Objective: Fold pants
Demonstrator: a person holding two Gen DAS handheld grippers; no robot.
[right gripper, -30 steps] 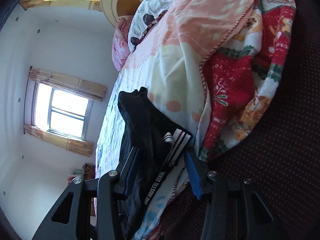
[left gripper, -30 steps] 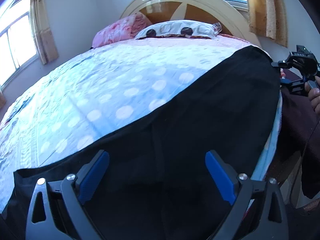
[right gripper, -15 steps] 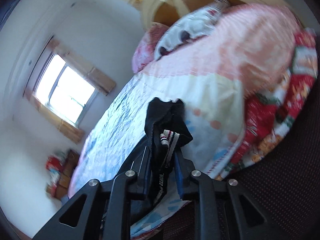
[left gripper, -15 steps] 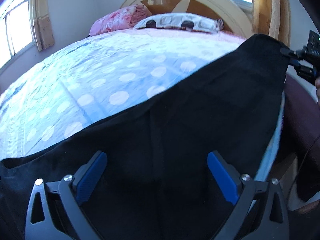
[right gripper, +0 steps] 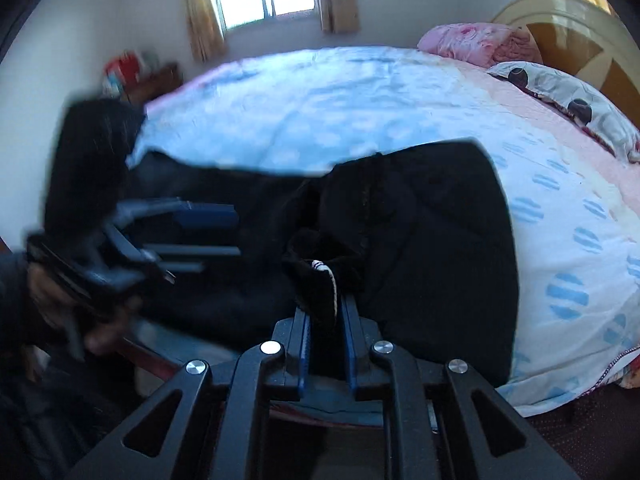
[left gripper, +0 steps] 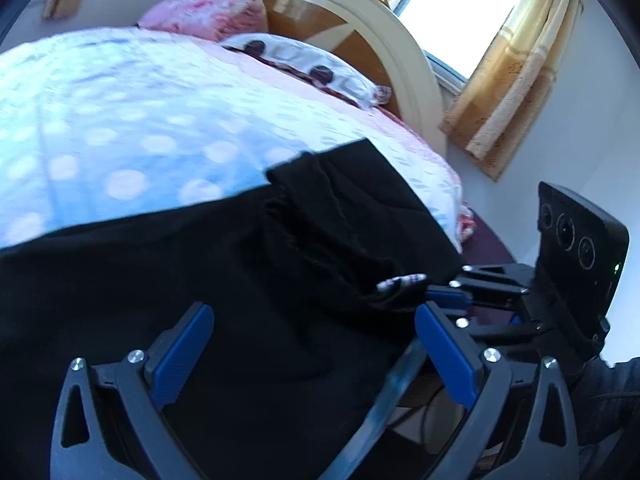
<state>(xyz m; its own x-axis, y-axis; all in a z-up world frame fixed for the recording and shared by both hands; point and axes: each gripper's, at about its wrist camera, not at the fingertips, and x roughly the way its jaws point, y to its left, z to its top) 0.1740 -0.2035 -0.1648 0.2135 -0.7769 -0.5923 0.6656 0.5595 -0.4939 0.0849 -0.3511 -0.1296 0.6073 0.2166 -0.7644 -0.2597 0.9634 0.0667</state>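
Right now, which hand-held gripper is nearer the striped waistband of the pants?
Right. The right hand-held gripper is clamped on the black pants just below the striped waistband; the left hand-held gripper hangs open over plain fabric beside it.

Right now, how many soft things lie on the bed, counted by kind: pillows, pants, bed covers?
Pillows: 2, a pink pillow and a white pillow with dark spots.
Pants: 1, the black pants, pinched in the right gripper.
Bed covers: 1, the dotted bed cover.
Total: 4.
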